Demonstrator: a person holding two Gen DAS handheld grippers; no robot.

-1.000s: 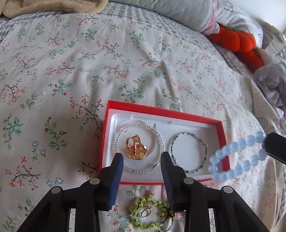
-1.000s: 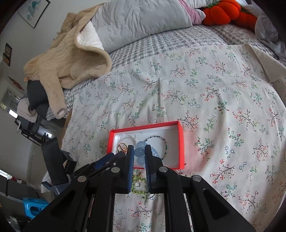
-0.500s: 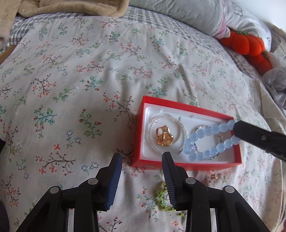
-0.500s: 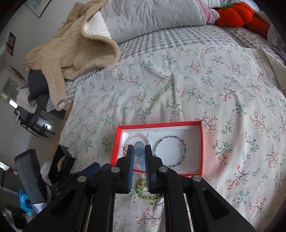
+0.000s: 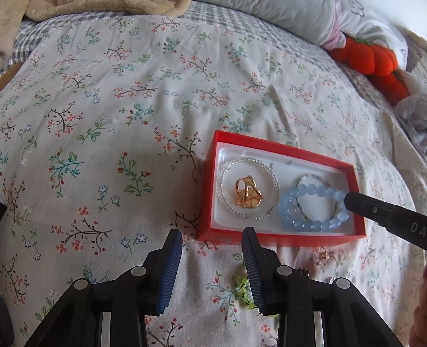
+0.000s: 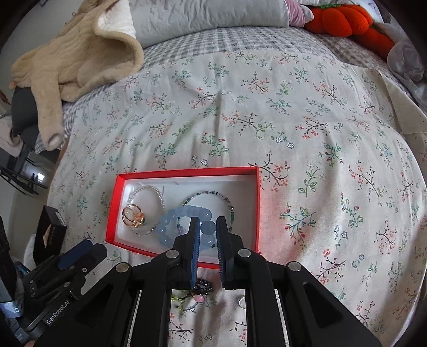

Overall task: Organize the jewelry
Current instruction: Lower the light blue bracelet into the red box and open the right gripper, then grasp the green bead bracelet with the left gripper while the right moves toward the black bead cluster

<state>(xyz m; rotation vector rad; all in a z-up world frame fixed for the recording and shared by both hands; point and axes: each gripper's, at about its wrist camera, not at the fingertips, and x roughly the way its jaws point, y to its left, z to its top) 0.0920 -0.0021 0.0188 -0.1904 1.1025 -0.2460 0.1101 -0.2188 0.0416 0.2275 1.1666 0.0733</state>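
A red box (image 5: 210, 186) (image 6: 112, 211) with a white liner lies on the floral bedspread. In it lie a clear bead bracelet (image 5: 226, 170) (image 6: 145, 190), a gold ring (image 5: 246, 193) (image 6: 132, 216) and a green bead bracelet (image 6: 208, 193). A pale blue bead bracelet (image 5: 307, 211) (image 6: 184, 216) rests in the box's right half. My right gripper (image 6: 207, 227) (image 5: 347, 201) has its jaws slightly apart around the bracelet's near beads. My left gripper (image 5: 212, 240) is open and empty just before the box's front left corner. A light green bracelet (image 5: 244, 289) lies on the bedspread behind it.
A small gold piece (image 5: 324, 256) and dark beaded jewelry (image 6: 202, 287) lie loose in front of the box. A beige blanket (image 6: 74, 53), grey pillow (image 6: 208, 13) and orange plush (image 6: 344, 18) are at the far side. Black boxes (image 6: 49, 235) stand off the bed's left edge.
My right gripper has carried the blue bracelet from above the box's right edge down into it, and its jaws have parted slightly. My left gripper has drawn back and to the left.
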